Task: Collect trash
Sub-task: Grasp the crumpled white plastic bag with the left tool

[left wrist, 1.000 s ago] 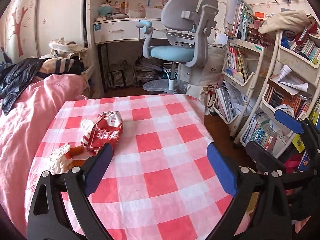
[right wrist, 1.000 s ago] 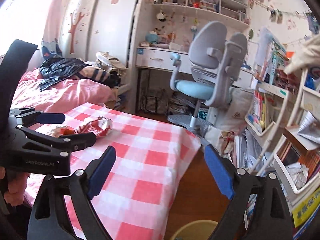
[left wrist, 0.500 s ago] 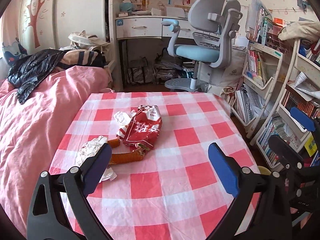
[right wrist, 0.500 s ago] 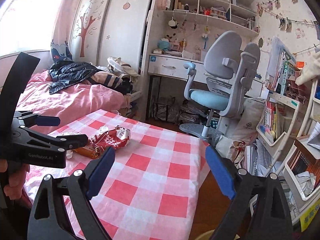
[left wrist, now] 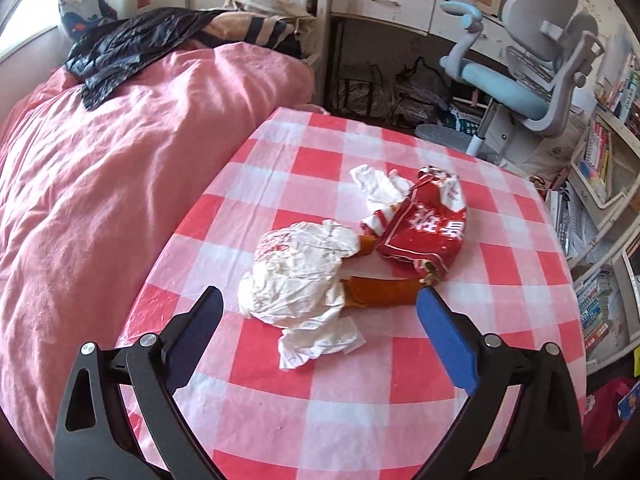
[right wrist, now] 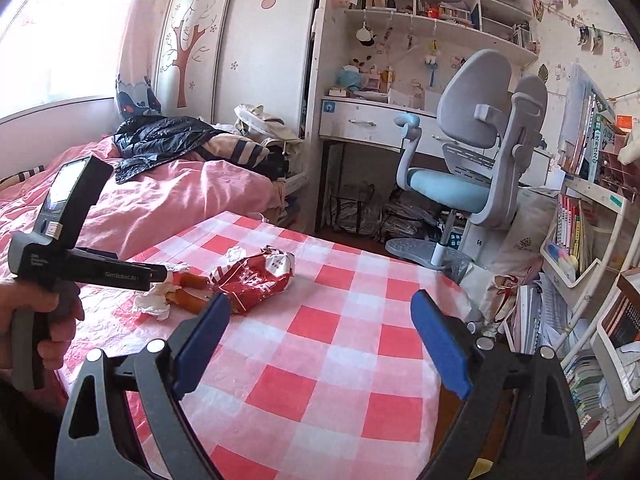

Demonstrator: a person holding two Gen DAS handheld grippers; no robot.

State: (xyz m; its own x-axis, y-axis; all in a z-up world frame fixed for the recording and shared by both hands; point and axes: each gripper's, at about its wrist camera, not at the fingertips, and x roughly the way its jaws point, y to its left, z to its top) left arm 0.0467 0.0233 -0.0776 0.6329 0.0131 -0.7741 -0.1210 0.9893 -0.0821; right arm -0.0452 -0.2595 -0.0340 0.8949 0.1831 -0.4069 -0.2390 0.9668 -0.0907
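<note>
Both tongs gape empty, the left tongs (left wrist: 318, 308) nearer, with the tissue wad (left wrist: 298, 276) just ahead between its tips on the table (left wrist: 400, 380), while the right tongs (right wrist: 320, 320) hang well back.

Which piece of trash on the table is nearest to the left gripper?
The crumpled white tissue, lying just ahead of the open left gripper; the red snack bag lies farther back.
</note>
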